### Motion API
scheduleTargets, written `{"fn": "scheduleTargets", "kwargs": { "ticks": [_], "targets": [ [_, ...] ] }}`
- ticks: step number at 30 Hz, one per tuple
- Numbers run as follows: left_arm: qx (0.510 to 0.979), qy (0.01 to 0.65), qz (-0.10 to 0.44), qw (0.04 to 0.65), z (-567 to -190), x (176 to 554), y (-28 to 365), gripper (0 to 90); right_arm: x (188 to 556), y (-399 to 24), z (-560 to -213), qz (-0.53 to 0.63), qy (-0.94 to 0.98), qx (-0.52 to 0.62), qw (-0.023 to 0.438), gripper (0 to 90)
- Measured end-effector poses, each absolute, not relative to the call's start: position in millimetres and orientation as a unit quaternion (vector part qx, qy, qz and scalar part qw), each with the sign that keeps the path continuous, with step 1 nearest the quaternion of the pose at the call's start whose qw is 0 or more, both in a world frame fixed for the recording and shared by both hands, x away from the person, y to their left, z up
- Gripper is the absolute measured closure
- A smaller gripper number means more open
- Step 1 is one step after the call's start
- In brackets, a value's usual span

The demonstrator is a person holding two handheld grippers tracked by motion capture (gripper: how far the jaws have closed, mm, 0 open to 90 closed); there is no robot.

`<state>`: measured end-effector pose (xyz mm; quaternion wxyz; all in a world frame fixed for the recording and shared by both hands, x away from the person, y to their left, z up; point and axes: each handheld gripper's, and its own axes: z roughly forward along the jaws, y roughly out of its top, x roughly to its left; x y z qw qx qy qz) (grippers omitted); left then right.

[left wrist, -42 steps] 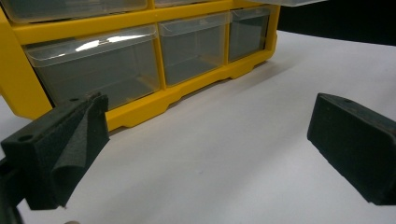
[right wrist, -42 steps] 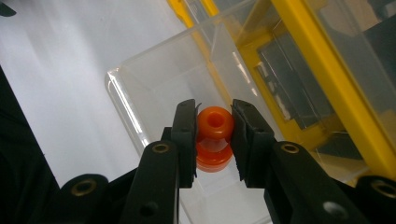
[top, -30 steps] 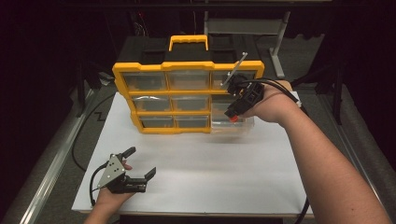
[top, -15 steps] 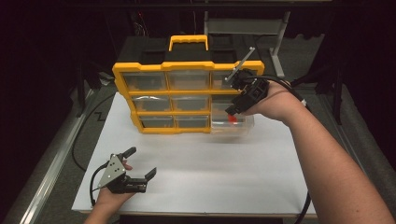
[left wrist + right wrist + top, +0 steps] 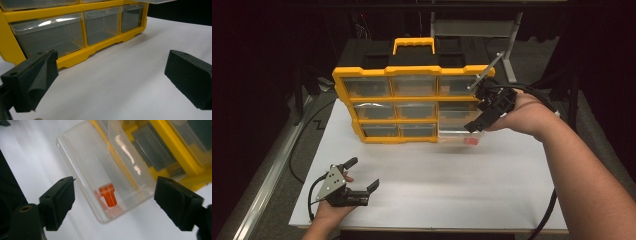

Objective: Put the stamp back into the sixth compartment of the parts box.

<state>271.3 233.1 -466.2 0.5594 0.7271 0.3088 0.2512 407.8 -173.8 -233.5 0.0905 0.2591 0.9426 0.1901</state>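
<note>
Right gripper [image 5: 486,111] is hovering over the clear drawer [image 5: 460,134] pulled out at the bottom-right corner of the yellow organiser [image 5: 412,106]; jaws standing wide apart, gripping nothing. In the right gripper view the drawer [image 5: 105,173] is lying directly ahead between the jaws, its long axis running diagonally away, an orange plug [image 5: 108,194] sitting near its closer end. Right hand is clearly the nearer. Left gripper [image 5: 349,187] is resting at the table's [image 5: 452,190] near-left edge, jaws also apart, empty. Against the earlier frames: right gripper is sitting slightly higher and further right; left unchanged.
</note>
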Motion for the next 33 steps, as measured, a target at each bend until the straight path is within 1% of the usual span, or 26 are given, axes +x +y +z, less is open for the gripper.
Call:
{"fn": "scheduleTargets", "kwargs": {
  "ticks": [10,21,33],
  "targets": [
    [0.725,0.312,0.251,0.561,-466.0,271.3,234.1,0.5,395.0,-197.0,-236.7,0.187,0.939,0.274,0.087,10.8],
    [0.723,0.314,0.251,0.562,-466.2,271.1,234.4,0.5,381.3,-220.9,-242.2,0.176,0.935,0.295,0.094,0.0],
    [0.719,0.32,0.251,0.564,-466.2,271.7,236.3,0.5,369.8,-240.5,-253.9,0.16,0.93,0.313,0.103,0.0]
  ]
}}
